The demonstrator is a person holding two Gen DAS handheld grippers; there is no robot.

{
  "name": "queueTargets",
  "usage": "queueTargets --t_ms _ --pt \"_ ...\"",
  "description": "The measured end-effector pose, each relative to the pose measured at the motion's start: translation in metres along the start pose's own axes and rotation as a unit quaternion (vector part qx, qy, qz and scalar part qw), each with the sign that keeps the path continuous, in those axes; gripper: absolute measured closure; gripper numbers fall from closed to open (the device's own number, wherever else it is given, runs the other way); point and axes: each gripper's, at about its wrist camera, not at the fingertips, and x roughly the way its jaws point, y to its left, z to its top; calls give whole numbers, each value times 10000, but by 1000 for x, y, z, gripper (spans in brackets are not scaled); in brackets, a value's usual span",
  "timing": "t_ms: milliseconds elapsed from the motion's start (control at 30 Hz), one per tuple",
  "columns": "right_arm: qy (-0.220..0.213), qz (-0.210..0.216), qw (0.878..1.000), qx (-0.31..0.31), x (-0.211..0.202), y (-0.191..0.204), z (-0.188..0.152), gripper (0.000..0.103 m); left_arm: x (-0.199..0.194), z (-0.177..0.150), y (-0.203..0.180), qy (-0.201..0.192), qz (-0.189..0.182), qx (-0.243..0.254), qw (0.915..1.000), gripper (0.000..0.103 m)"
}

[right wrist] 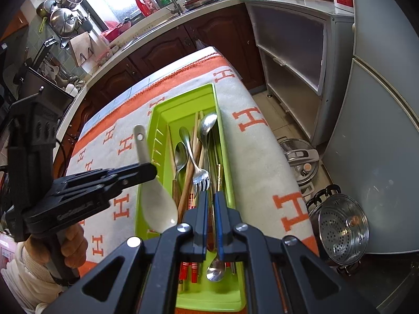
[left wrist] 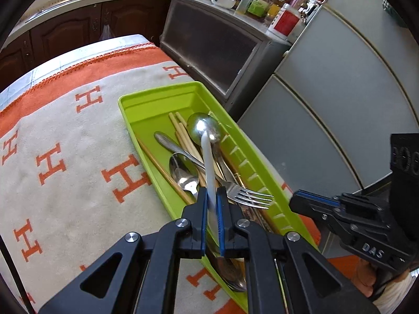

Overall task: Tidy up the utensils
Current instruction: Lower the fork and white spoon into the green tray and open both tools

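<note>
Clamped between the blue pads of the left gripper (left wrist: 211, 193) is a white ceramic spoon (right wrist: 154, 198), held by its handle with the fingers drawn narrow on it. From the right wrist view the spoon is seen hanging bowl-down, its bowl at the near left rim of the green tray (right wrist: 209, 90) and its handle, with a hole at the end, rising above the black fingers. In the left wrist view the white handle (left wrist: 208, 162) is seen edge-on, running up out of the fingers and across the tray's contents. The tray is set lengthwise on a cream and orange cloth (left wrist: 65, 157) with H letters, spread over the desk. Inside the tray are gathered metal spoons (right wrist: 208, 125), a fork (right wrist: 200, 176) with tines toward the camera, wooden chopsticks (left wrist: 183, 133) and red-banded chopsticks (right wrist: 189, 270). A slotted strip is noted along one long wall of the tray. The right gripper (right wrist: 211, 196) is poised above the near end of the tray, its fingers closed to a thin gap; a long metal handle is seen through that gap, but whether it is gripped or merely lies below cannot be told. A hand (right wrist: 72, 246) in a cream sleeve is seen on the left gripper's grip.
</note>
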Motion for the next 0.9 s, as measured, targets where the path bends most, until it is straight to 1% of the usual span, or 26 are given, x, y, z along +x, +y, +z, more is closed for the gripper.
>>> queueTargets --t_ms 67,133,200,233,267,300,333,367,400,533,600,667,767,900 --pt "15 8 10000 -26 1 1 0 97 3 2 1 29 128 -20 9999 97" --pt "32 8 10000 -55 3 4 1 97 6 5 1 30 213 -34 9998 87" --pt "54 4 10000 -76 5 5 2 97 3 6 2 -23 224 -118 9997 72" --pt "56 3 9999 -98 6 7 3 97 0 6 1 -56 209 -150 9997 68" --pt "55 -5 9999 -121 7 7 4 97 -4 6 1 -97 236 -175 9995 57" --pt "52 -12 9999 -145 7 8 5 97 -9 5 0 -173 252 -188 9994 50" --pt "50 -12 9999 -165 8 9 5 97 -13 5 0 -232 303 -187 9991 45" --pt "47 -11 9998 -175 8 10 7 97 -18 5 -1 -288 372 -185 9987 37" --pt "43 -9 9998 -177 9 11 8 97 -21 5 -1 -344 434 -193 9983 31" --pt "23 -6 9997 -227 9 14 12 97 -38 4 -1 -500 582 -304 9966 24" --pt "20 -19 9997 -256 9 16 14 97 -46 1 0 -563 685 -372 9954 17" --pt "23 -23 9996 -271 8 16 14 97 -54 -2 0 -620 749 -433 9943 15" --pt "33 -22 9995 -314 6 18 14 97 -66 -9 1 -620 873 -539 9928 15" --pt "47 24 9993 -382 4 23 10 97 -81 -23 2 -638 942 -753 9906 15"
